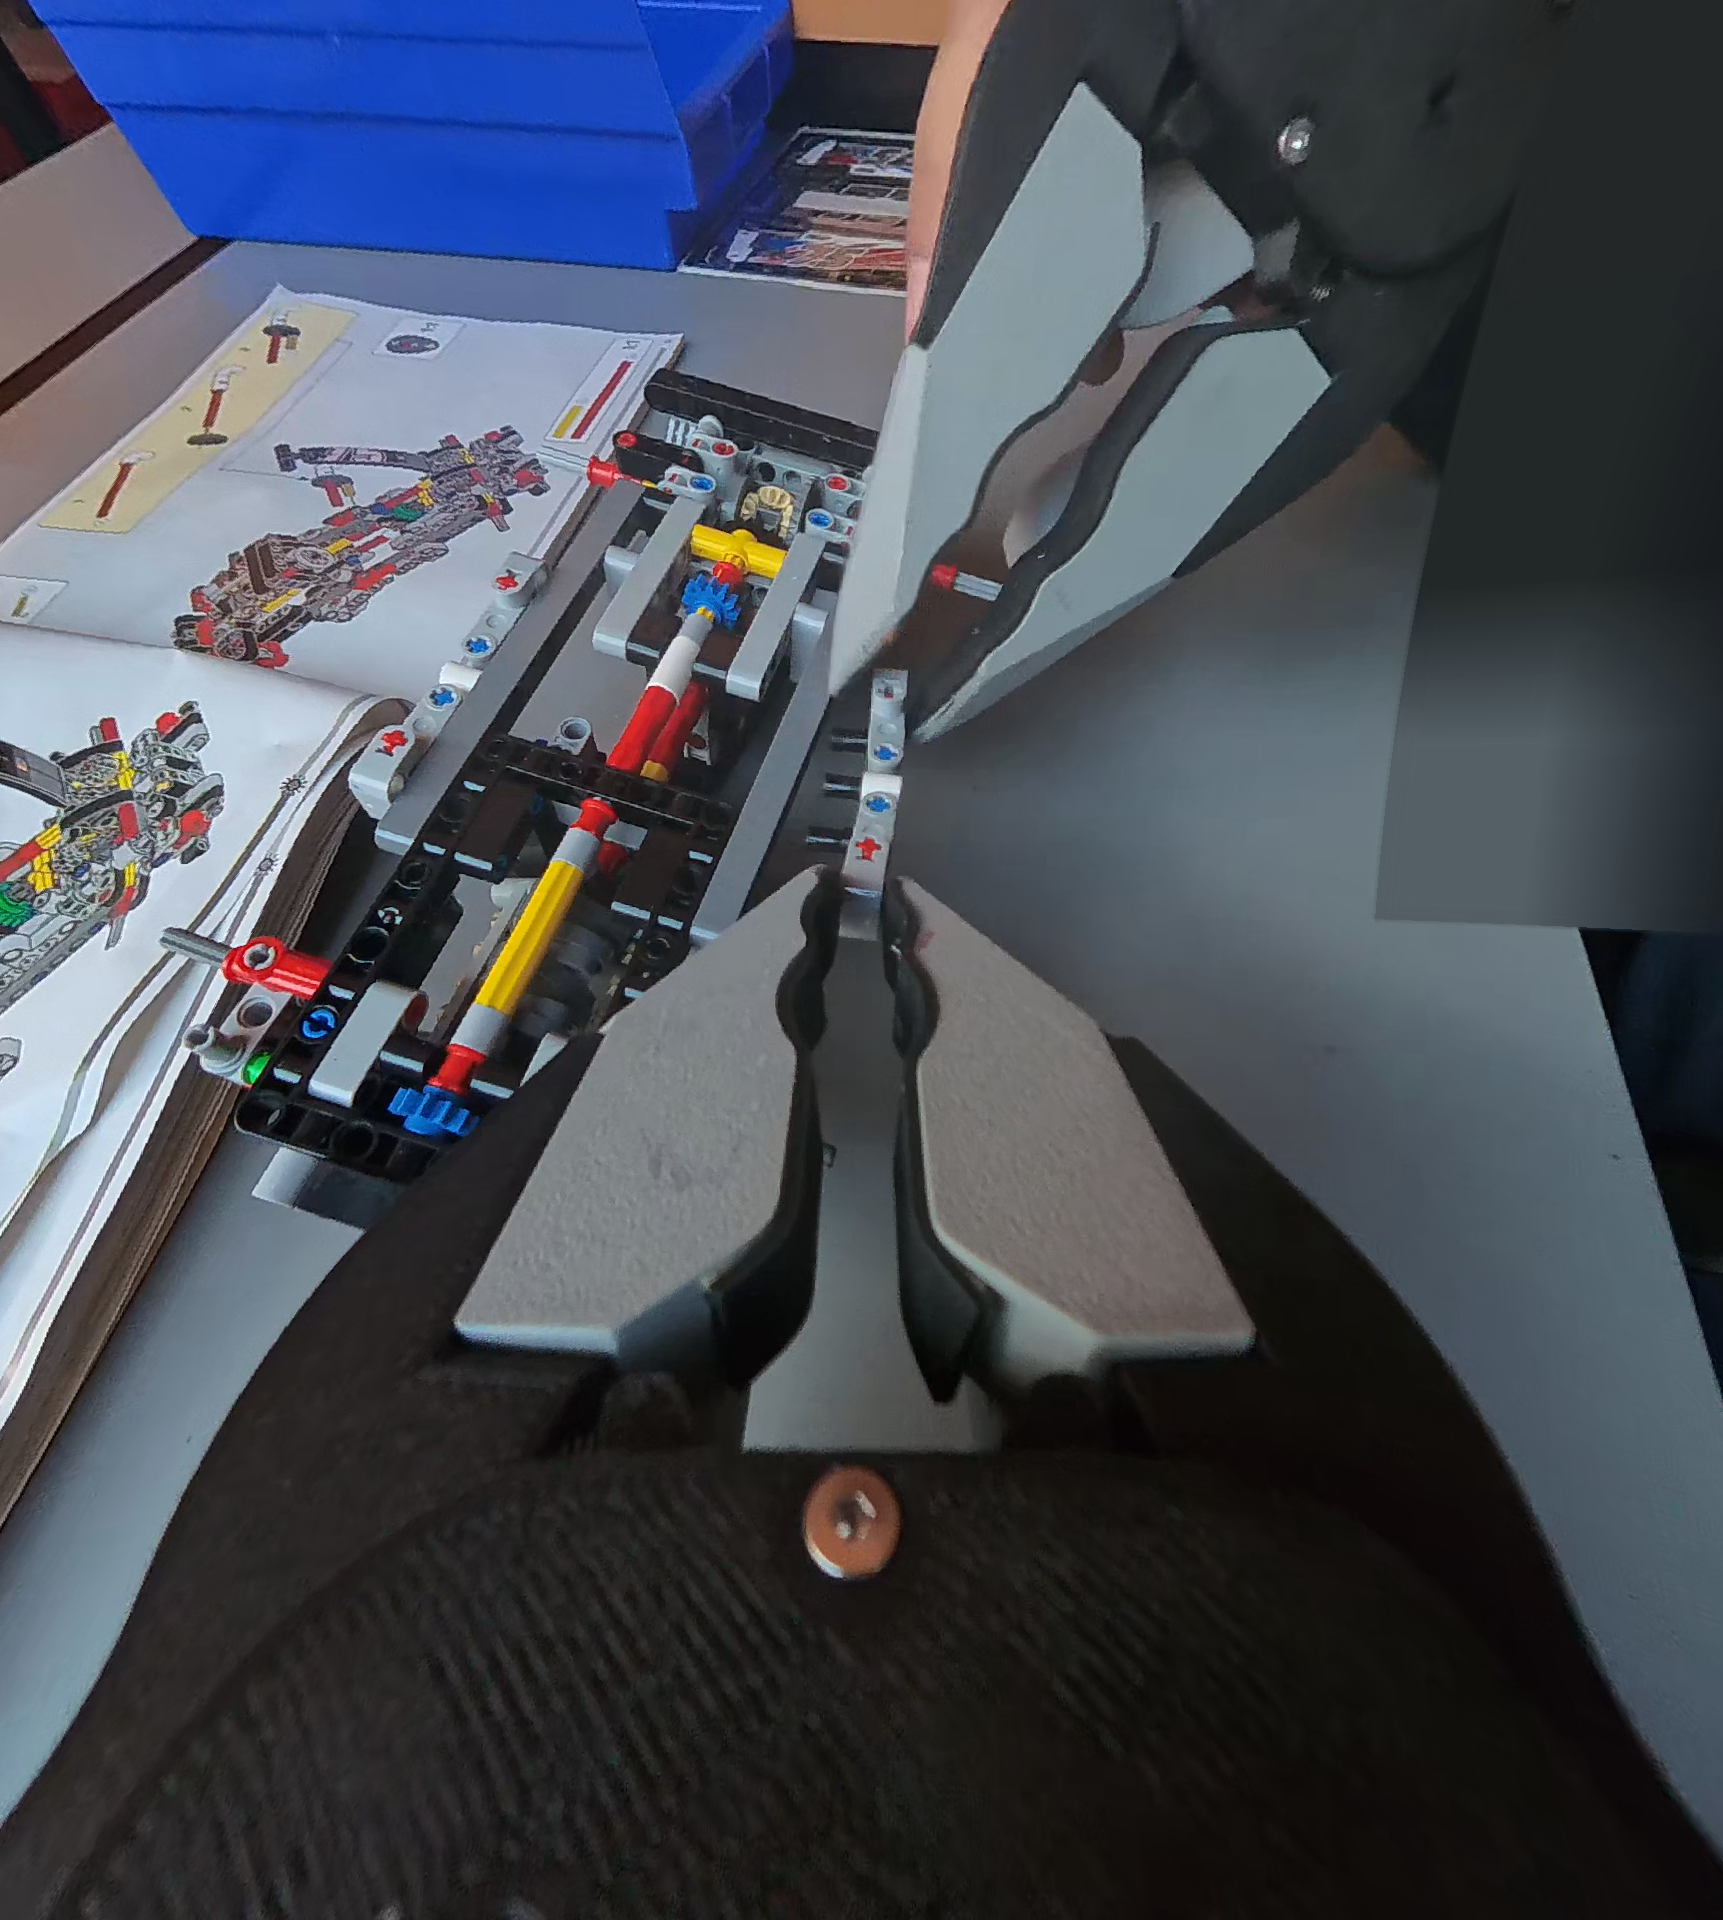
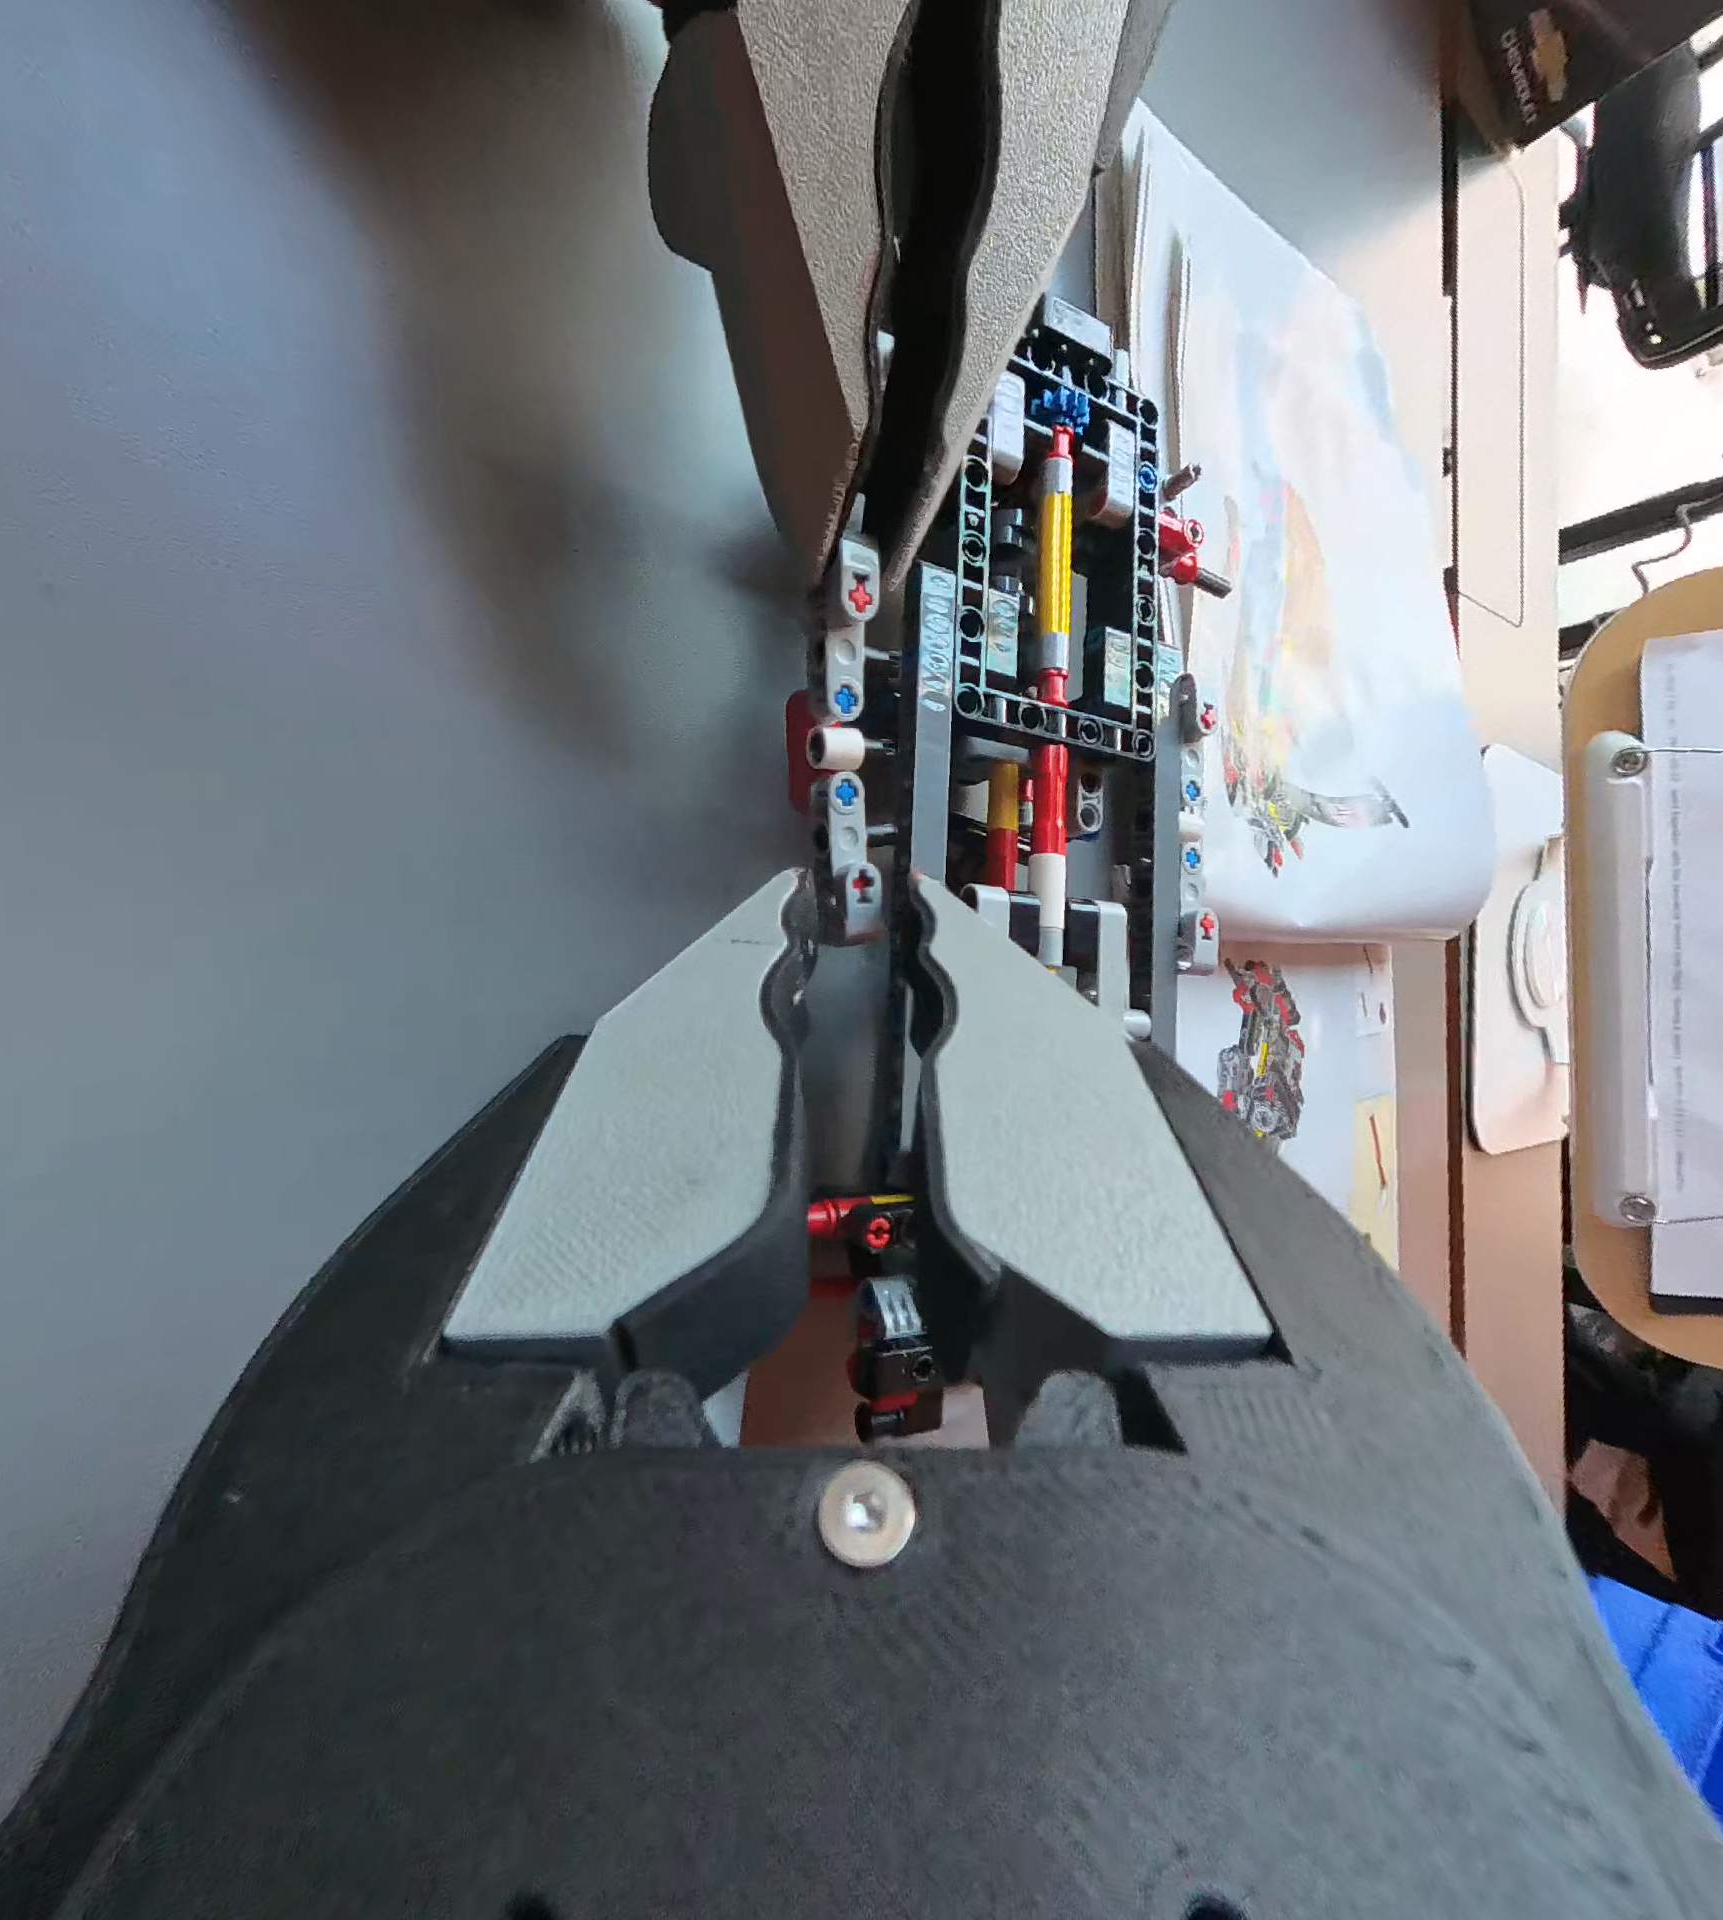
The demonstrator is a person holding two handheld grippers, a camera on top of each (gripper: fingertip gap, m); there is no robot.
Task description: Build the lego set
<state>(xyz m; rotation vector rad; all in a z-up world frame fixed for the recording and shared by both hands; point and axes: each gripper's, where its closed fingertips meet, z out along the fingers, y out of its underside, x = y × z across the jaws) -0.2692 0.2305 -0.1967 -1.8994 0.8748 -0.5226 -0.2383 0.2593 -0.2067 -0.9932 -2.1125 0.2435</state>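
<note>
1. Open printed instruction booklet (image 1: 109,831) lies left on the grey bench (image 1: 1200,935);
2. Black-and-grey plastic brick chassis (image 1: 566,831) beside it;
3. Left tongs (image 1: 857,914) narrow, gripping its light-grey side beam (image 1: 872,831);
4. Right tongs (image 1: 924,665) narrow, pinching the beam's far end;
5. Blue plastic bins (image 1: 421,104) behind, contents hidden.

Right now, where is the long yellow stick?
In the left wrist view the long yellow stick runs down the middle of the black frame of the brick model, right of the open booklet and left of the left claw.

Black claw (image 1: 852,904) bodies, grey fingers (image 1: 670,1122), steel screws (image 1: 852,1522).
</note>
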